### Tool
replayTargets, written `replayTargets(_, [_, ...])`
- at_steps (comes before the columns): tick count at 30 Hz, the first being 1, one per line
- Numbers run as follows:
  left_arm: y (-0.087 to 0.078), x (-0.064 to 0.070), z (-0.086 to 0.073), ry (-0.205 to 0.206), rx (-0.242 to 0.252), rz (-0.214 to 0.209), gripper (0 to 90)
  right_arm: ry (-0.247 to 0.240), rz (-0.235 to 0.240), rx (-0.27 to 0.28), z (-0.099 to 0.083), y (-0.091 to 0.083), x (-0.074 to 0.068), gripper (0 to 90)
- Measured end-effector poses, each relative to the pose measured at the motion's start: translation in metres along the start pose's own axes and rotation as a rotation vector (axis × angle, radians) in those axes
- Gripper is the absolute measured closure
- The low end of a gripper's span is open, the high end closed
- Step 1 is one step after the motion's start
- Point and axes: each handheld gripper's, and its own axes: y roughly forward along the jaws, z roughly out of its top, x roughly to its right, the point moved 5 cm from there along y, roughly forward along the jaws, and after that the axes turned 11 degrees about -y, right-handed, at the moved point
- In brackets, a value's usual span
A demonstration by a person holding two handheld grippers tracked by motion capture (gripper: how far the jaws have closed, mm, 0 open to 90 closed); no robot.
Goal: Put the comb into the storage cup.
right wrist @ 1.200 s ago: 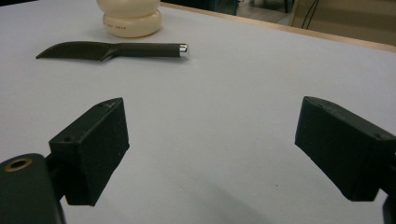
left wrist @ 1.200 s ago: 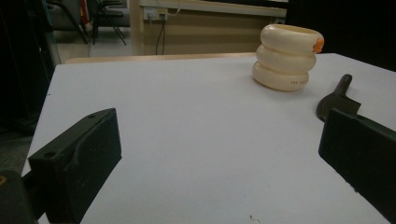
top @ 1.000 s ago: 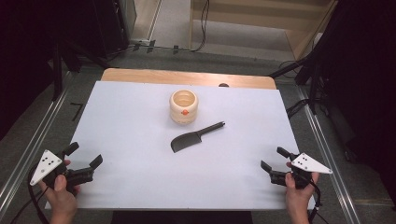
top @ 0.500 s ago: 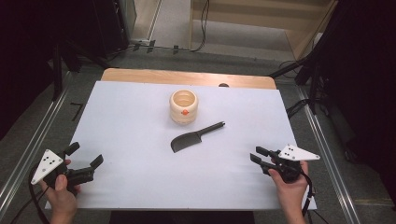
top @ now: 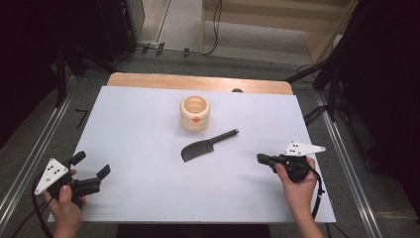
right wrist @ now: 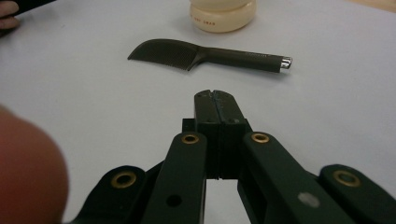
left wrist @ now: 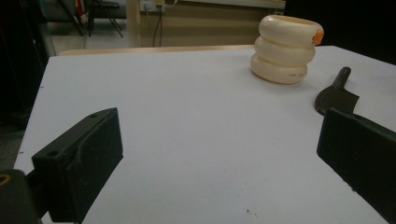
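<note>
A black comb-like tool with a straight handle lies flat in the middle of the white board. Just behind it stands a cream ribbed holder with an orange spot. My right gripper rests low over the board to the right of the tool, jaws pressed together with nothing between them. My left gripper sits at the near left corner, jaws wide apart and empty.
A wooden table edge runs behind the board. Metal rails flank both sides, and cables lie on the floor beyond. Dark stands rise at the back left and right.
My right gripper has moved left and inward toward the tool, and its jaws have gone from apart to shut. The left gripper has stayed in place.
</note>
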Motion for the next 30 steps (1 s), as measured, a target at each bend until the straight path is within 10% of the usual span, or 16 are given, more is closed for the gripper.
replayTargets(30, [0.000, -0.001, 0.000, -0.010, -0.009, 0.008, 4.6, -0.108, -0.018, -0.221, 0.045, 0.040, 0.032, 88.4])
